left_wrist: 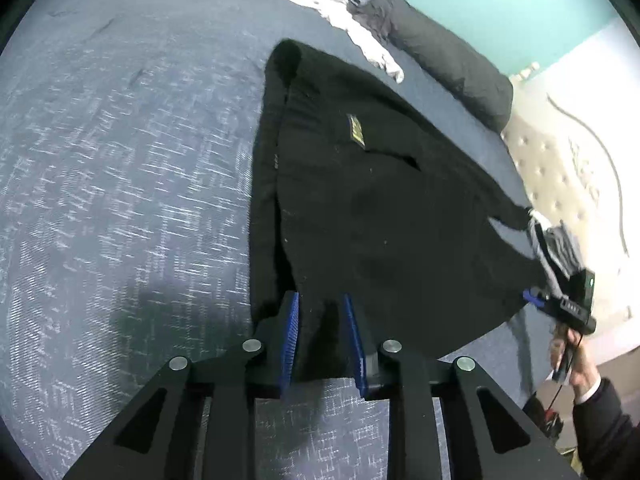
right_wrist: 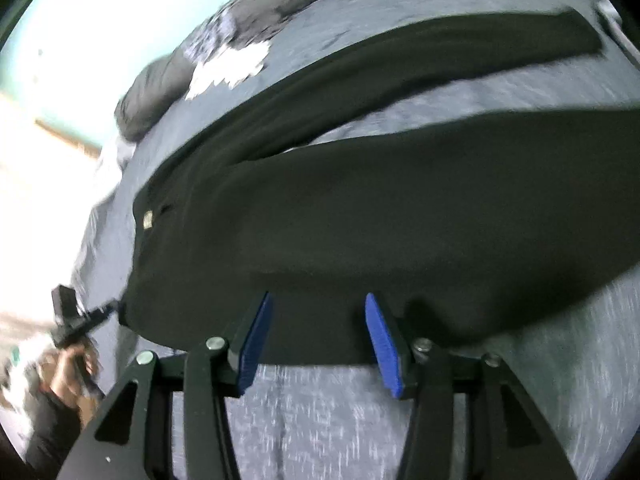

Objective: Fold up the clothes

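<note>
Black trousers (left_wrist: 380, 184) lie flat on the bed (left_wrist: 120, 140), both legs stretched out, a small label near the waist; in my judgement no fold is made yet — whole job still ahead. My left gripper (left_wrist: 322, 340) sits at the near hem, jaws slightly parted w/ cloth between the blue pads, not pinching as far as I can see; right gripper (right_wrist: 318, 336) at the other edge, jaws approx. half open, fabric between, not held. Count: one pair of trousers; two grippers; a pile of other clothes (left_wrist: 340, 4) further back — can't tell how many.
</note>
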The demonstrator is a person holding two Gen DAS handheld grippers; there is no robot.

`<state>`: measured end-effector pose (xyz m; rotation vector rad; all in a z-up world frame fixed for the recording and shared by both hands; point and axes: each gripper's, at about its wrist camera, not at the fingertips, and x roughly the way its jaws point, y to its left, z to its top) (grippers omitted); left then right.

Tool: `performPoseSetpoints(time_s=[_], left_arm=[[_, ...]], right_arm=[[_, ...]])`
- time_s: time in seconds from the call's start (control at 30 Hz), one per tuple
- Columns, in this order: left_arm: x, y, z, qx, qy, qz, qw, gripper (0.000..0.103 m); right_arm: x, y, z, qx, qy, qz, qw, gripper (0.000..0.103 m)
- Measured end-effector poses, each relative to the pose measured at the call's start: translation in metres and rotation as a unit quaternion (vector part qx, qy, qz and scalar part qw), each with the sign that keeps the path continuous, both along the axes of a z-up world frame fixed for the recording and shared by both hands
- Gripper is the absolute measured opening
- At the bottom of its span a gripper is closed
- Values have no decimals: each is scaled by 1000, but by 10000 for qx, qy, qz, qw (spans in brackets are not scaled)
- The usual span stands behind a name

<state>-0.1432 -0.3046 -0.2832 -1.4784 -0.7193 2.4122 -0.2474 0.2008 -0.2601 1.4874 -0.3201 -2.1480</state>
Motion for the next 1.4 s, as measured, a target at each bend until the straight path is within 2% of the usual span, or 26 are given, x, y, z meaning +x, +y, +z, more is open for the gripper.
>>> performPoseSetpoints(time_s=[0.03,0.07,0.1,0.2,0.4,0.5,0.53,0.6,0.77,0.87,1.0,1.07,1.13,1.3,1.37,1.4], left_arm=[[-1,2,-1,-10,-19,-21,10000,23],[0,2,-2,0,-36,-24,10000,9],[0,2,-3,10,-54,-28,10000,4],[4,1,-2,-26,-47,-34,10000,4],[11,-6,4,-7,-22,-23,10000,3],[10,-8,6,-15,-32,-30,10000,3],[10,-9,6,-11,-34,-26,10000,3],[9,-10,5,-21,-46,-13,10000,3],[7,-6,-5,-86,-199,10,9998,4],[8,-6,1,-126,-165,41,9998,8],[11,-11,11,-257,-125,190,9994,7],[14,-18,15,-287,-101,317,9990,8],[17,-22,17,-276,-78,420,9987,8],[27,-21,32,-407,17,499,9979,12],[30,-18,39,-461,71,521,9976,22],[32,-15,43,-472,99,529,9974,24]], right_arm=[[-2,-9,-2,190,82,145,9997,49],[-2,-16,-5,389,163,291,9987,49],[-3,-23,-8,584,238,442,9970,49],[-3,-42,-19,1097,383,804,9900,49],[-8,-58,-42,1670,608,1210,9766,49],[-8,-58,-46,1758,651,1358,9728,17],[-9,-56,-47,1734,624,1377,9732,11],[-8,-52,-47,1685,548,1441,9736,7],[-6,-44,-54,1577,256,1513,9755,7],[-5,-34,-48,1415,106,1452,9792,7],[-1,-12,-36,1435,126,1409,9795,10],[-1,6,-28,1326,185,1245,9832,17],[-3,28,-21,1222,223,1023,9870,35],[-11,72,-9,1129,273,689,9908,37],[-7,75,-3,1160,331,654,9905,38],[-2,78,2,1164,346,626,9906,39]])
